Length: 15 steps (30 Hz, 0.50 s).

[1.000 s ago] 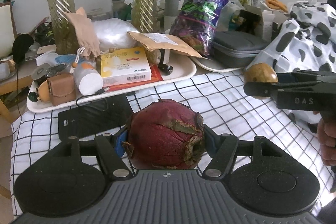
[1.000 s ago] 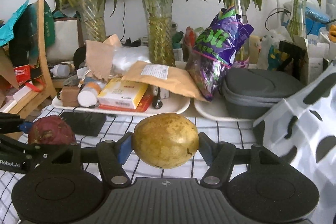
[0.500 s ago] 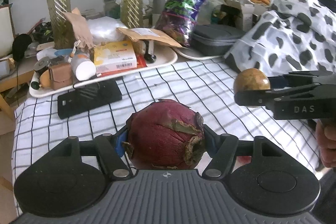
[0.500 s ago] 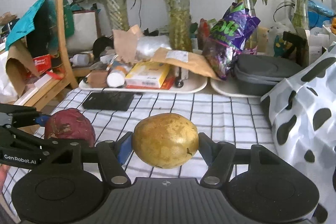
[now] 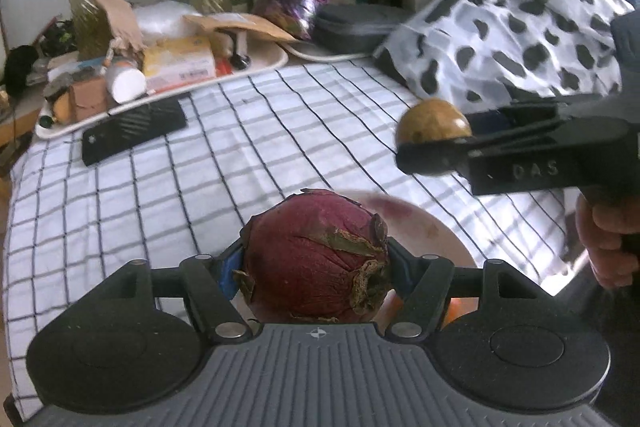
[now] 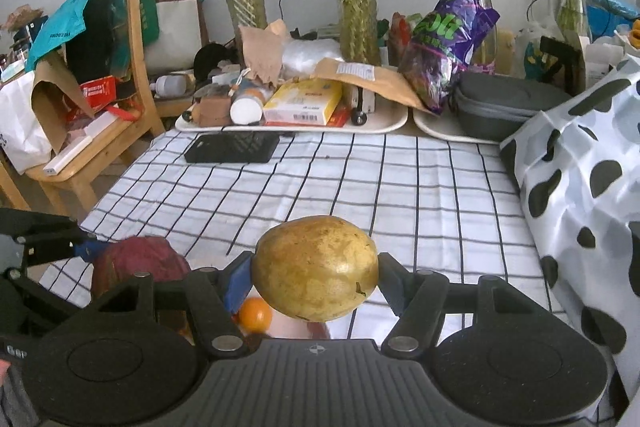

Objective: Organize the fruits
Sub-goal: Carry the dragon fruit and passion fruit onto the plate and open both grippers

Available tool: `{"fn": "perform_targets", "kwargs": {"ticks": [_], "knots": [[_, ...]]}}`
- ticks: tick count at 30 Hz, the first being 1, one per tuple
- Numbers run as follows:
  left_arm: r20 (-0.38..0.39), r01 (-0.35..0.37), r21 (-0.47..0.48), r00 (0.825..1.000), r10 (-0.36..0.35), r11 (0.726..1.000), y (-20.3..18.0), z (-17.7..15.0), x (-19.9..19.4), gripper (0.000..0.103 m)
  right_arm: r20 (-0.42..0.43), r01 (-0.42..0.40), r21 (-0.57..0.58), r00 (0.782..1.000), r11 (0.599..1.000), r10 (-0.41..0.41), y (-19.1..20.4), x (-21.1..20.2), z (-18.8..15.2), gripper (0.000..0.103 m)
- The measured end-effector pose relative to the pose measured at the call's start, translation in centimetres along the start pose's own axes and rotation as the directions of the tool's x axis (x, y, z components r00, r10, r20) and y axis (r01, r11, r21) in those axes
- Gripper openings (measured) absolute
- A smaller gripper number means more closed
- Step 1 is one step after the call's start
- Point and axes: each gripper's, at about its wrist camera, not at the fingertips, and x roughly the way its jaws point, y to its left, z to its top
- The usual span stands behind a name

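My left gripper (image 5: 316,267) is shut on a dark red fruit (image 5: 316,259) with dried brown scales. It hangs over a pale plate (image 5: 436,231) near the table's front edge. My right gripper (image 6: 316,273) is shut on a yellow-brown fruit (image 6: 316,267). In the left wrist view that yellow-brown fruit (image 5: 434,125) and the right gripper (image 5: 436,135) come in from the right, above the checked cloth (image 5: 260,155). The right wrist view shows the red fruit (image 6: 140,261) at lower left and a small orange fruit (image 6: 254,315) below the held one.
A black flat box (image 5: 134,131) lies on the cloth at the back left. Two cluttered white trays (image 6: 384,123), vases with plants (image 6: 356,11) and a grey case (image 6: 508,107) line the far edge. A spotted bag (image 5: 520,27) fills the right side. A wooden chair (image 6: 132,83) stands left.
Both grippers have drawn back toward the near edge with their fruits still held. The clutter looks farther off, and the pale plate and small orange fruit have come into view below.
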Motion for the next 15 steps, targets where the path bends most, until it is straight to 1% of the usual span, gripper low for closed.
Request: {"fn": "perform_targets", "kwargs": {"ticks": [4,8,12,15], "knots": [[-0.030,0.029,0.009,0.999,-0.029,1.000,-1.0,-0.8,0.4,0.067,-0.019,-0.007,0.008,1.000,1.000,0.007,0.2,-0.4,-0.7,0.067],[-0.026,0.011,0.051,1.000,-0.010,0.999,-1.7,-0.9,0.7,0.070,-0.056,-0.031,0.034,0.998,0.999,0.032,0.3,-0.5,-1.4,0.067],[-0.023,0.006,0.040,1.000,-0.005,0.999,-1.7,-1.0,0.9,0.074,-0.087,-0.045,0.050,0.995,0.998,0.050,0.4,-0.5,-2.1,0.067],[-0.026,0.002,0.039,1.000,-0.001,0.999,-1.8,-1.0,0.9,0.075,-0.105,-0.059,0.086,0.992,0.995,0.068,0.2,-0.6,-2.5,0.067]]}}
